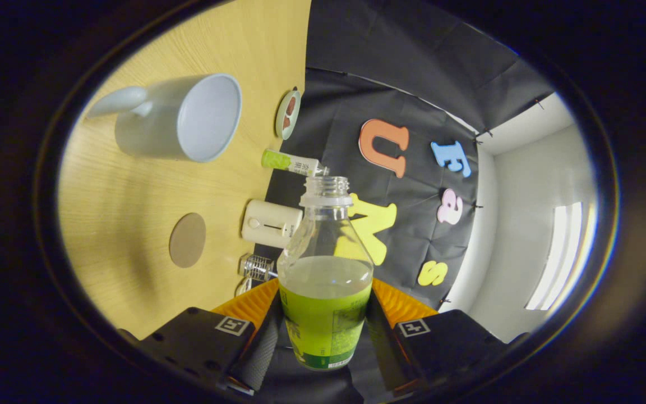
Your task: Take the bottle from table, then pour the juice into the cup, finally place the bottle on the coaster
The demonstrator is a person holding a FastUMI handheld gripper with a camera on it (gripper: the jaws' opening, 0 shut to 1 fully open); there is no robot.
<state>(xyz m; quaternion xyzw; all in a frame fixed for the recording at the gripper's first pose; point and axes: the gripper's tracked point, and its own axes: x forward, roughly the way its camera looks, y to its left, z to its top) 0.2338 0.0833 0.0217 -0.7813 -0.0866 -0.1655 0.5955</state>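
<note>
My gripper (324, 322) is shut on a clear plastic bottle (326, 247) with a green label, both fingers pressing its lower body. The bottle is uncapped and about half full of pale juice. The whole view is rolled sideways, so the wooden table (132, 224) stands like a wall beside the bottle. A white mug (180, 118) with a handle sits on that table, its open mouth facing toward the bottle's side, well off from the bottle neck. A round brown coaster (187, 240) lies on the table nearer the fingers than the mug.
Along the table's far edge stand a small green-labelled bottle (292, 163), a white box-shaped device (271, 223), a clear glass item (257, 268) and a small round dish (287, 115). Beyond them hangs the booth's black cloth wall.
</note>
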